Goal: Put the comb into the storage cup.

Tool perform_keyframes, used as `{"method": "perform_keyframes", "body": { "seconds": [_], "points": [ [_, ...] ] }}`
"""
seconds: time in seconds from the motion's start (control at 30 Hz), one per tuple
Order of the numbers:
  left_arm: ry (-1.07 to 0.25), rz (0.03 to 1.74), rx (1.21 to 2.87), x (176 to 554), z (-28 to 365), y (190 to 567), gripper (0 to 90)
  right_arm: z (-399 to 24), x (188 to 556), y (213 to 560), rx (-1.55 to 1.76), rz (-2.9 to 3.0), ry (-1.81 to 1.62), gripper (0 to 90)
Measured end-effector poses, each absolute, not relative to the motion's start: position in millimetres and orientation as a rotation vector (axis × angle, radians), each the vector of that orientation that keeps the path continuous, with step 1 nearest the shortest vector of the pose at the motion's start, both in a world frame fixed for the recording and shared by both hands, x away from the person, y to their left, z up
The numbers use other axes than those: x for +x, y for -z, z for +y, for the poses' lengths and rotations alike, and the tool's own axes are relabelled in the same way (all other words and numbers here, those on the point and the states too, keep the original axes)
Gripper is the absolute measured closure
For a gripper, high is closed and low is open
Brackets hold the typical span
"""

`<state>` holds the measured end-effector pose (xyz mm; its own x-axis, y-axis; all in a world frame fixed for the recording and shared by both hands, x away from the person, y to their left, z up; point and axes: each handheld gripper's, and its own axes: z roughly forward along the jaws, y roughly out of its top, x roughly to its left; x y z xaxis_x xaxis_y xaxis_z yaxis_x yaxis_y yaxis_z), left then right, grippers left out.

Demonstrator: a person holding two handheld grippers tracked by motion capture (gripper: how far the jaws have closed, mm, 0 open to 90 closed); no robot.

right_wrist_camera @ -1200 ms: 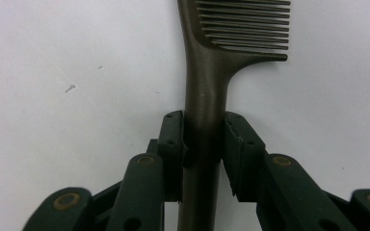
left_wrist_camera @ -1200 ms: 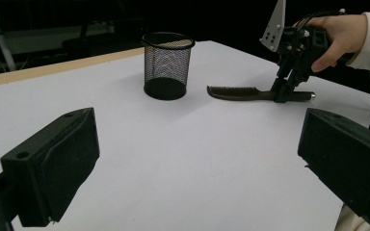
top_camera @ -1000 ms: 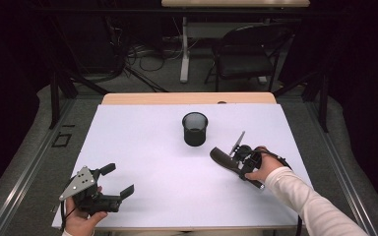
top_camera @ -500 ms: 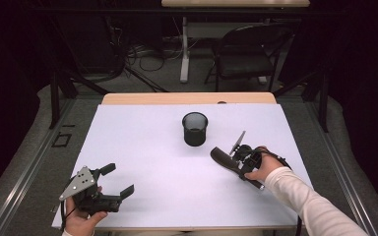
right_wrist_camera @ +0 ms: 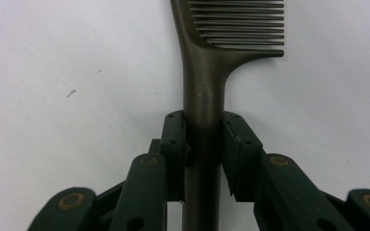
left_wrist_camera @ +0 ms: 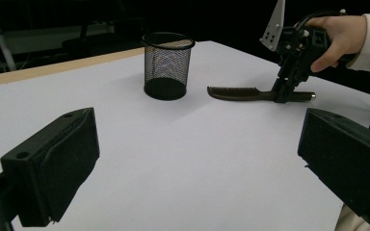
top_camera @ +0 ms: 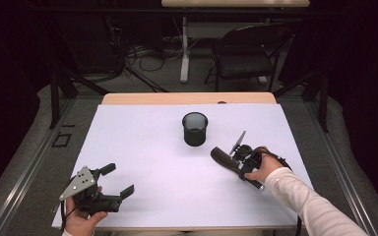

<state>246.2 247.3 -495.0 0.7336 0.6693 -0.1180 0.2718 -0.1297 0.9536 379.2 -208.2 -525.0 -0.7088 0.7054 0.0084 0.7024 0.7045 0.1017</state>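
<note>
R fingers [right_wrist_camera: 241,154] clamped on comb [right_wrist_camera: 212,82] handle — teeth end cut off; L fingers [left_wrist_camera: 53,168] apart.

No legible text or labels anywhere.

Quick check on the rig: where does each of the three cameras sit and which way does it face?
High view: fixed above the person's side, looking forward and down on the table; shows both forearms, left gripper, right gripper.
Left gripper view: rides the left gripper, looking level across the table at the mesh cup; its own open jaws rise at the bottom corners.
Right gripper view: rides the right gripper, looking down along the jaws closed on the comb handle.
Shared: high and left gripper views both show cup, comb and right gripper.
</note>
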Motion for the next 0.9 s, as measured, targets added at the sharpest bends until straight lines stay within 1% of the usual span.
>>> {"method": "perform_keyframes", "body": {
  "seconds": [0.4,0.63,0.67,0.7,0.83,0.9],
  "points": [
    [-0.405,0.754,1.713,246,248,495,1.0,-208,378,521,1.176,2.883,-0.164,73.0],
    [-0.406,0.753,1.715,246,247,495,1.0,-207,374,519,1.157,2.862,-0.232,72.9],
    [-0.406,0.753,1.715,246,248,495,1.0,-207,376,514,1.132,2.892,-0.148,73.0],
    [-0.406,0.753,1.714,246,248,495,1.0,-207,372,521,1.165,2.842,-0.293,72.9],
    [-0.406,0.754,1.714,246,248,495,1.0,-206,373,511,1.132,2.882,-0.187,73.0],
    [-0.406,0.753,1.715,246,248,495,0.9,-205,368,523,1.186,2.774,-0.468,73.0]
  ]
}}
